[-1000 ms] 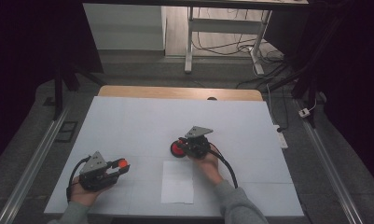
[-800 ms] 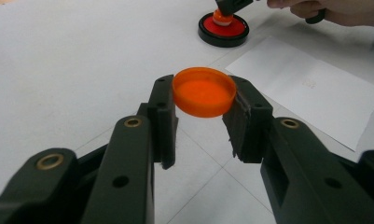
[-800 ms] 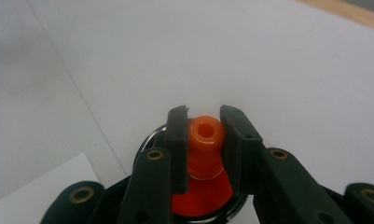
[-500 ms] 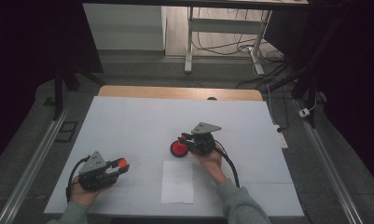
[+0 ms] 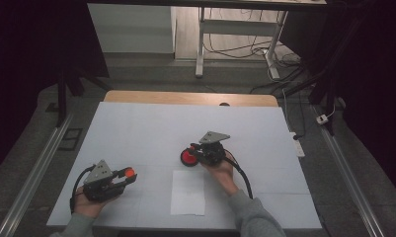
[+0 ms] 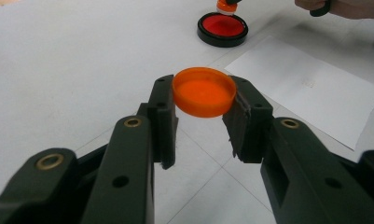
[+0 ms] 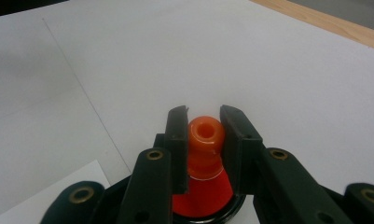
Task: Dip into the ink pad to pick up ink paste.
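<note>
Your left gripper (image 6: 204,100) is clamped on the orange cap (image 6: 204,91), jaws pressing its rim from both sides, cap lifted off the table (image 5: 151,128). Your right gripper (image 7: 204,140) is clamped on the orange stamp handle (image 7: 205,136), jaws on either side of its narrow neck. Directly below that claw sits the red ink pad (image 7: 201,199) in its black tray; from the left claw's side the pad lies ahead and well apart. The white paper (image 5: 188,191) lies just beside your right hand (image 5: 220,170), between the 2 grippers.

My reading of the step: inking the stamp.
1. Press straight down, stamp face flat on the pad, no rocking.
2. Lift vertically so the tray does not come up with it.
3. Hold the cap still and level with the left claw, clear of the paper.

Hard to tell: the stamp's face is hidden behind the jaws, so contact with the pad cannot be confirmed. The pad's near edge is cut off in the right gripper view. The faint marks on the paper are too small to read.
</note>
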